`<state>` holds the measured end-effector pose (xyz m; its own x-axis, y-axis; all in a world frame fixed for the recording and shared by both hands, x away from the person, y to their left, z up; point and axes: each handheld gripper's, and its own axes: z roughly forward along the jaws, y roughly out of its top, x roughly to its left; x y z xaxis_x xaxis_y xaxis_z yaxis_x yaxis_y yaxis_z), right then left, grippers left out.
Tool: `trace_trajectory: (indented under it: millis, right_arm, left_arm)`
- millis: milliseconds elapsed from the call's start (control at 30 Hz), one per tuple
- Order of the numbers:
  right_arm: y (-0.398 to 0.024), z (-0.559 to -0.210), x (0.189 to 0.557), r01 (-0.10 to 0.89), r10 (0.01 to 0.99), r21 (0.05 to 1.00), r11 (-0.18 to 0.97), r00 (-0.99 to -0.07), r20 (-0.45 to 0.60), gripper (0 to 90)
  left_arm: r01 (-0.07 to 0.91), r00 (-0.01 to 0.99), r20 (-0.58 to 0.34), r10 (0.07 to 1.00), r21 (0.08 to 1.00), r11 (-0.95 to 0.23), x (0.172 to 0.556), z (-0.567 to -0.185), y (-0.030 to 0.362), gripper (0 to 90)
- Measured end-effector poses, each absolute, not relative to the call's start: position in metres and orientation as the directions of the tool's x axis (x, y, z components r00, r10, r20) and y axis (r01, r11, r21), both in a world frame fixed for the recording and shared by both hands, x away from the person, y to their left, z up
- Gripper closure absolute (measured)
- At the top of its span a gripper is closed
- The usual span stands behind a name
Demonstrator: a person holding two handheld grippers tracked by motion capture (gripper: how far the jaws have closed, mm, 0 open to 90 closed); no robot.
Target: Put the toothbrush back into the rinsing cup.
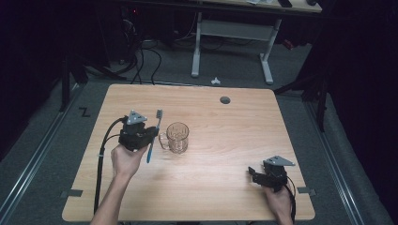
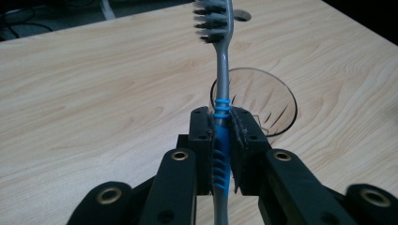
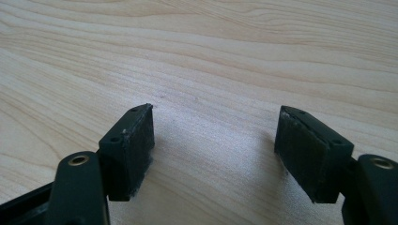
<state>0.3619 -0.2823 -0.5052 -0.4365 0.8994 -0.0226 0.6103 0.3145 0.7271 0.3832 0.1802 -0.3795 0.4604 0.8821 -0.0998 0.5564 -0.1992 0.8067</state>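
A blue and grey toothbrush (image 1: pixel 154 136) is clamped in my left gripper (image 1: pixel 151 134), bristle head up and away from the person. In the left gripper view the jaws of the left gripper (image 2: pixel 223 123) press on the blue ribbed grip of the toothbrush (image 2: pixel 222 70). A clear glass mug (image 1: pixel 176 138) stands just right of that gripper, handle toward it; the mug (image 2: pixel 270 101) shows behind the brush. My right gripper (image 1: pixel 252 173) rests near the table's front right, open. Between the parted jaws of the right gripper (image 3: pixel 213 140) there is bare wood.
The light wooden table (image 1: pixel 225 140) has a round cable hole (image 1: pixel 225 100) near its far edge. Behind it stand a white desk frame (image 1: pixel 234 42) and cables on the floor. A black cable (image 1: pixel 101 159) trails from the left gripper over the table's left side.
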Motion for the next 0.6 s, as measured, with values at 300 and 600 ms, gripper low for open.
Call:
trace_trajectory:
  millis: [300, 600]
  right_arm:
    - [-0.282, -0.505, 0.362, 0.610, 0.899, 0.727, 0.316, -0.438, -0.023, 28.9]
    - [-0.282, -0.505, 0.362, 0.610, 0.899, 0.727, 0.315, -0.437, -0.023, 28.9]
  left_arm:
    - [0.508, 0.457, -0.101, 0.884, 0.845, -0.166, 0.388, -0.373, 0.179, 80.2]
    - [0.508, 0.445, -0.110, 0.889, 0.848, -0.149, 0.395, -0.374, 0.180, 80.2]
